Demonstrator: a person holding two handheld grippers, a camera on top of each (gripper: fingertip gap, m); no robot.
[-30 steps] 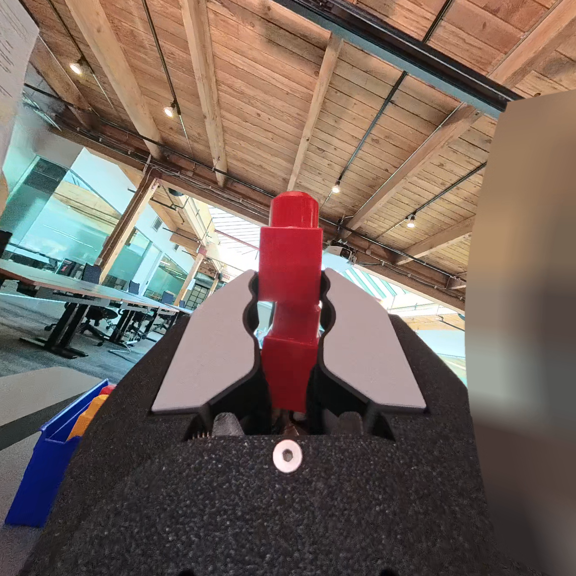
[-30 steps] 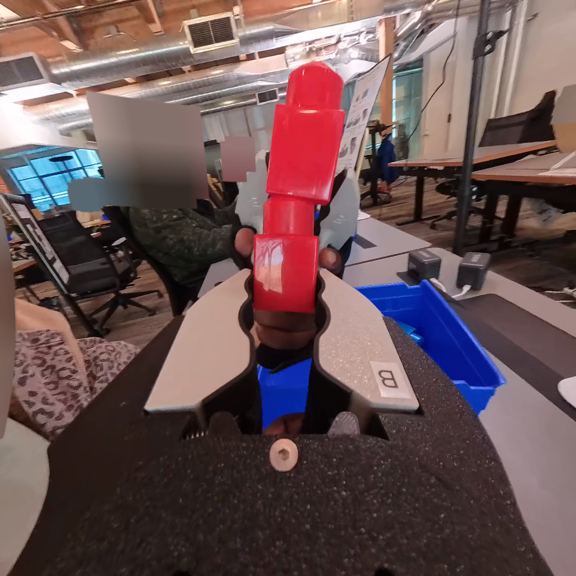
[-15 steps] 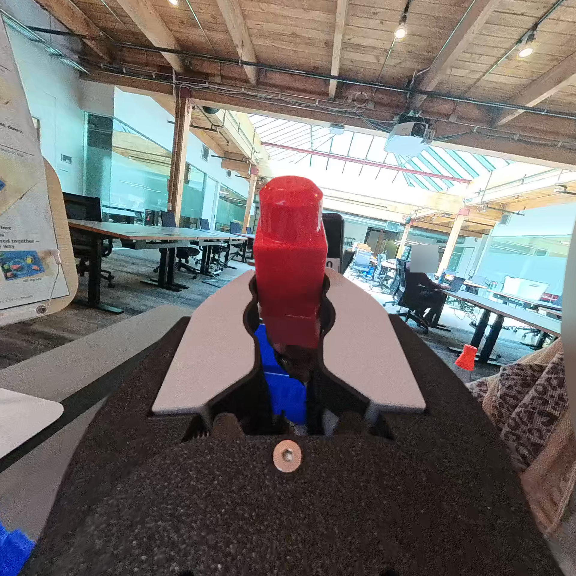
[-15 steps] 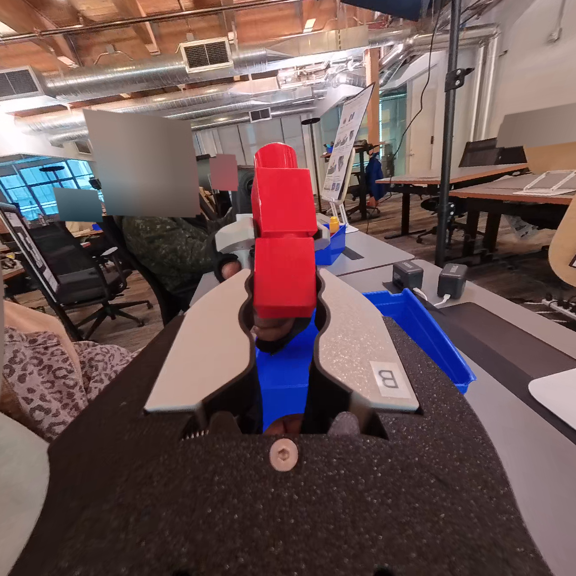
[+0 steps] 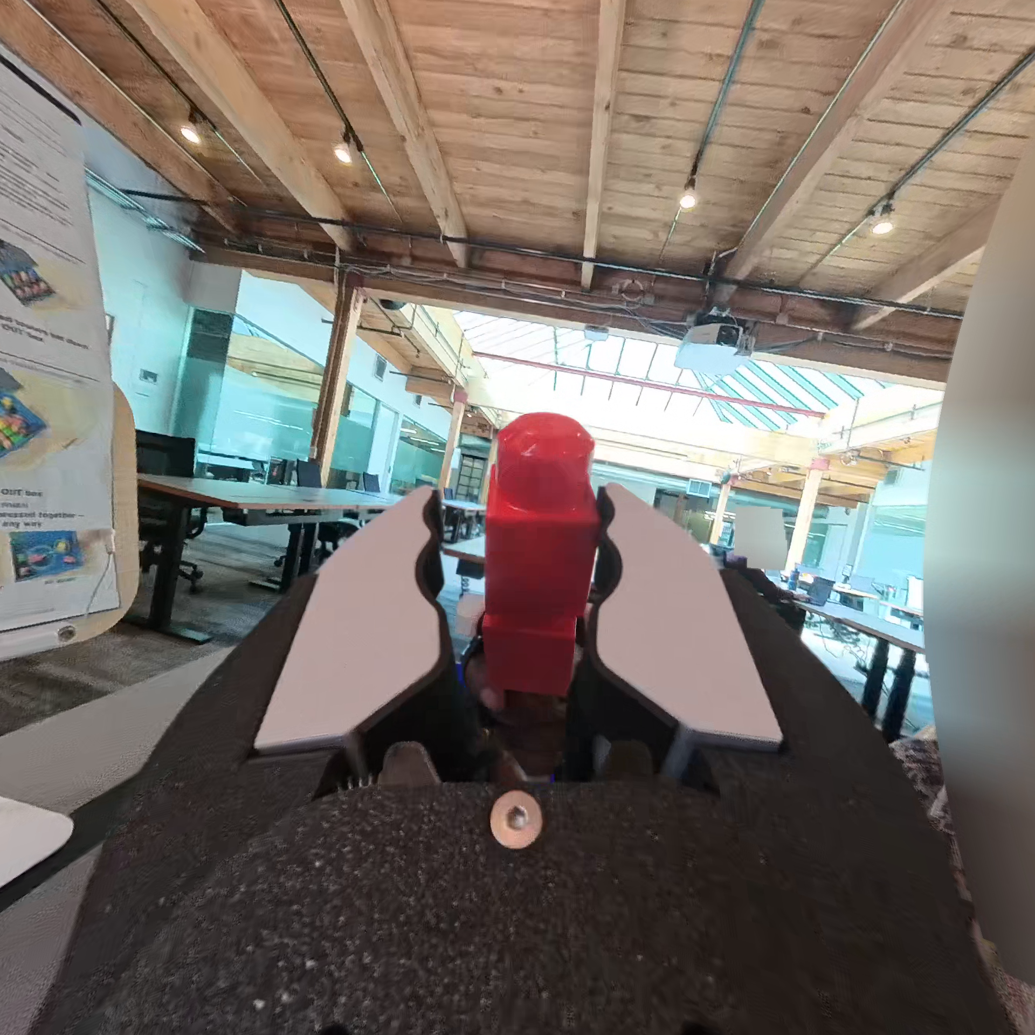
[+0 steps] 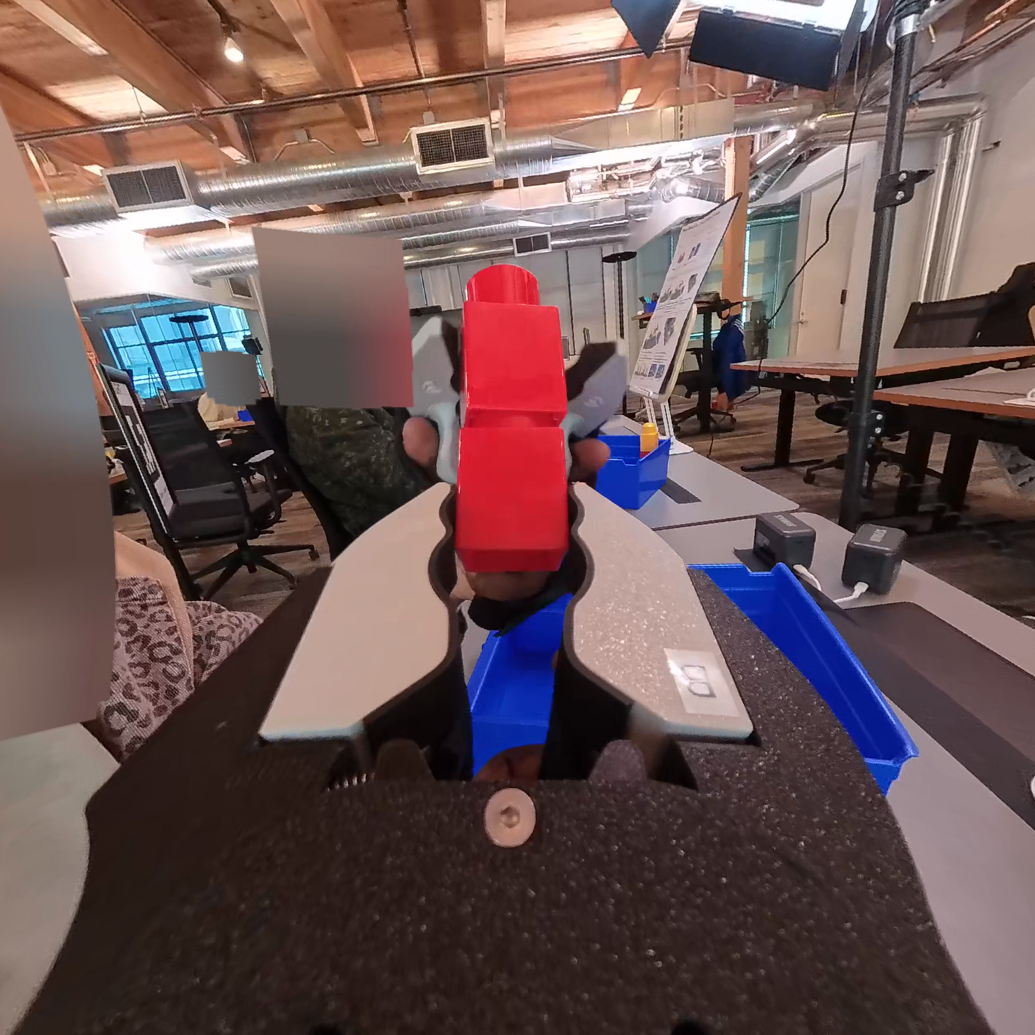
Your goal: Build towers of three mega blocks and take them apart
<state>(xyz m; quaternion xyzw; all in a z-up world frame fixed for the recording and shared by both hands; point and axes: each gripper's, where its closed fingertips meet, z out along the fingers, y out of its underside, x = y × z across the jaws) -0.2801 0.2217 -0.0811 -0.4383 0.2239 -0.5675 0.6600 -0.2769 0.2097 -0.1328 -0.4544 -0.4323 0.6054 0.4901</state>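
Red blocks: upper block (image 5: 539, 551) pinched in left gripper (image 5: 518, 507), lower block (image 6: 509, 498) in right gripper (image 6: 511, 495), both mid-air above blue bin (image 6: 806, 661). We judge seating/press step; next: 3rd block.

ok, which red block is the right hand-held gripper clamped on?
The lower red block, the one without an exposed stud, nearest the camera. The upper red block, stud on top, sits between the left hand-held gripper fingers behind.
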